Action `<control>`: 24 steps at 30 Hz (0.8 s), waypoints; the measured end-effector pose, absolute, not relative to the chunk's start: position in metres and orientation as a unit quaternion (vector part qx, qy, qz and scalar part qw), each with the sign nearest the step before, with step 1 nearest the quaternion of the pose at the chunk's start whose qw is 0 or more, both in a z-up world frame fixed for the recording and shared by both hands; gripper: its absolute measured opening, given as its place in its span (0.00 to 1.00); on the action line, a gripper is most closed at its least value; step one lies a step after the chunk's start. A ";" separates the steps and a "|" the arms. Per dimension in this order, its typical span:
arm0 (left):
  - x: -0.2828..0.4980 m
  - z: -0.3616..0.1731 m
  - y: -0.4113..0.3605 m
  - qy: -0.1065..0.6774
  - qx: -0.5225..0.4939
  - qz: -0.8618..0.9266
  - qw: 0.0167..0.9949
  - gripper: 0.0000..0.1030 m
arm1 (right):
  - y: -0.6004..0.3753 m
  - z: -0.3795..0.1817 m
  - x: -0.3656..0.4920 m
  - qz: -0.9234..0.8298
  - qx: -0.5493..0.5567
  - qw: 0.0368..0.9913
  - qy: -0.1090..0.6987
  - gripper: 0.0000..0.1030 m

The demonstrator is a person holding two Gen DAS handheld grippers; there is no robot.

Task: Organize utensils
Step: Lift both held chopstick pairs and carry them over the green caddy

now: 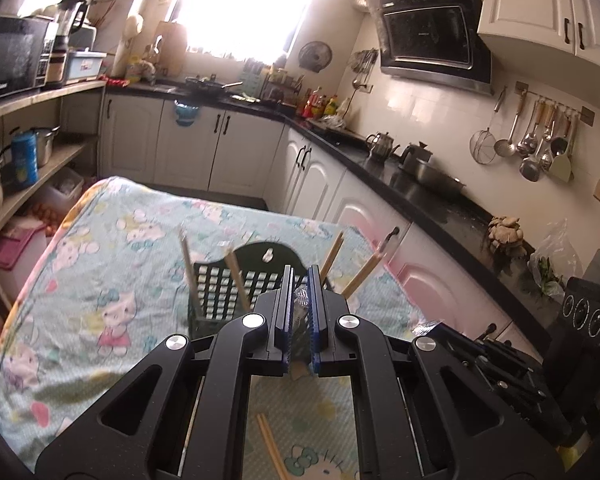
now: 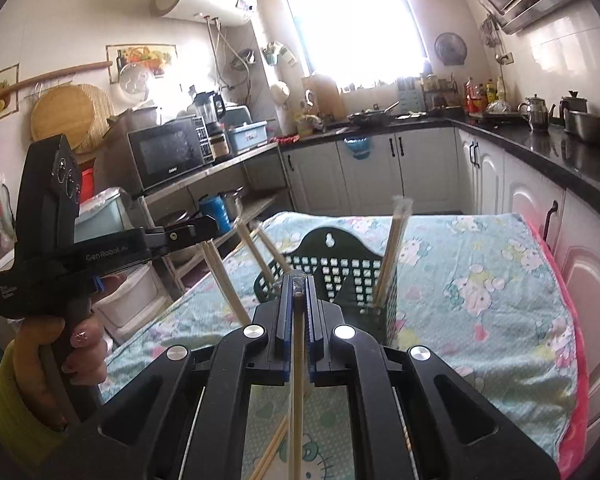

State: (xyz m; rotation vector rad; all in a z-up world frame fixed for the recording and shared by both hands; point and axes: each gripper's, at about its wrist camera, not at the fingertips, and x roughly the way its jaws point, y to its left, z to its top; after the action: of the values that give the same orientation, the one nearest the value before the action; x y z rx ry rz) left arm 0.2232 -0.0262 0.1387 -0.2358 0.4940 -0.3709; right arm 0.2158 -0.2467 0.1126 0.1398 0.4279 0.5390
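Note:
A dark green slotted utensil holder [image 1: 220, 292] [image 2: 340, 276] stands on the table with several wooden chopsticks [image 1: 188, 264] [image 2: 392, 252] leaning out of it. My left gripper [image 1: 300, 280] is nearly shut just above the holder's front, with a clear crinkled wrapper [image 1: 300, 300] between its jaws. My right gripper [image 2: 299, 284] is shut on a wooden chopstick [image 2: 298, 380] that runs down between its jaws, just in front of the holder. More chopsticks lie on the cloth below [image 1: 272, 444] [image 2: 272, 448]. The left gripper's body [image 2: 100, 256] shows in the right wrist view at left, held by a hand.
The table has a pale green cartoon-print cloth [image 1: 100, 280] [image 2: 480, 280]. A black countertop with kettles and a steel pan [image 1: 420, 168] runs along the right. Open shelves with a microwave [image 1: 12, 56] and pots stand at left.

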 end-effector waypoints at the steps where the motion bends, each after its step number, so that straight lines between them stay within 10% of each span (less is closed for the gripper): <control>1: 0.224 0.141 -0.027 0.240 -0.116 -0.184 0.946 0.02 | -0.248 0.114 0.216 0.262 0.070 0.940 0.207 0.06; 24: 0.270 0.190 -0.052 0.195 -0.088 -0.201 0.956 0.00 | -0.249 0.159 0.270 0.224 0.063 0.961 0.147 0.06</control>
State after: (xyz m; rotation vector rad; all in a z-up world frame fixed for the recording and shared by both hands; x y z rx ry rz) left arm 0.2697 -0.0523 0.1895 -0.1781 0.3962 -0.4080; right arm 0.2702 -0.2486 0.1592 0.1282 0.2971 0.4543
